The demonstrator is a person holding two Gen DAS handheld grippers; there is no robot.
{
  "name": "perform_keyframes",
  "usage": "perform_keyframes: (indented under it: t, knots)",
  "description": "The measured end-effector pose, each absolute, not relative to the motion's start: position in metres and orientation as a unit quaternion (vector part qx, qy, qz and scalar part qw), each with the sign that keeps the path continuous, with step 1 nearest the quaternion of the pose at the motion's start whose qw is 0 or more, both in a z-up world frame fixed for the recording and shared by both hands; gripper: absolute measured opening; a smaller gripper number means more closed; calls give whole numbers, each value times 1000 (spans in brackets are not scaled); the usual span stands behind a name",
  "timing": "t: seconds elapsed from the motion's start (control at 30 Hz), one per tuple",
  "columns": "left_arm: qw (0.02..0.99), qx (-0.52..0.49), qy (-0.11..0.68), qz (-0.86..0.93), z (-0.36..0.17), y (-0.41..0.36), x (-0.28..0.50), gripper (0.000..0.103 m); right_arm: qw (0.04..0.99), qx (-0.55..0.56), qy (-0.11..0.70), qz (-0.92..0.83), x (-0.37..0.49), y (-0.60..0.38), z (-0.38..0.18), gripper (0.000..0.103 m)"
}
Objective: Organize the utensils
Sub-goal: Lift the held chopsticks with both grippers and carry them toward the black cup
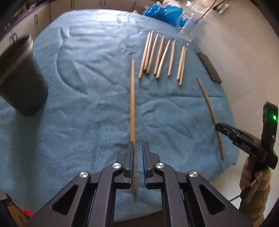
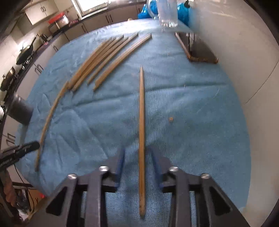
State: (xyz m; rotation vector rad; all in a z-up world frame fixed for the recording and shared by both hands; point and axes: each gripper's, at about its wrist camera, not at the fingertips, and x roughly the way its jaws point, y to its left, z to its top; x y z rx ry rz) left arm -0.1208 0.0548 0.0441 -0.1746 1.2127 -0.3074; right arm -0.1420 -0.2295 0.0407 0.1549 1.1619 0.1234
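Several wooden chopsticks (image 1: 160, 55) lie in a row on a blue towel (image 1: 87, 87). My left gripper (image 1: 138, 145) has its jaws a little apart around one chopstick (image 1: 132, 104) that touches only the left pad and points forward; it looks blurred. My right gripper (image 2: 138, 152) is open, its jaws on either side of another chopstick (image 2: 142, 131) lying flat on the towel (image 2: 191, 104). The row (image 2: 101, 59) shows at the far left there. The right gripper (image 1: 232, 132) also shows at the right edge of the left wrist view, by that chopstick (image 1: 209, 108).
A dark cup (image 1: 19, 78) stands at the left on the towel, also seen in the right wrist view (image 2: 19, 110). A clear glass jar (image 1: 190, 28) and a blue bag (image 1: 163, 12) stand at the back. A dark flat holder (image 1: 209, 67) lies at the right towel edge.
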Motion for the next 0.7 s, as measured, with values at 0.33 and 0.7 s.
perform_keyframes:
  t: [0.33, 0.7]
  knots:
    - [834, -55, 538, -106, 37, 29, -42, 33, 847, 54, 527, 51, -92, -227, 49, 38]
    - [823, -59, 557, -99, 20, 38, -4, 10, 833, 26, 551, 46, -45, -218, 30, 29]
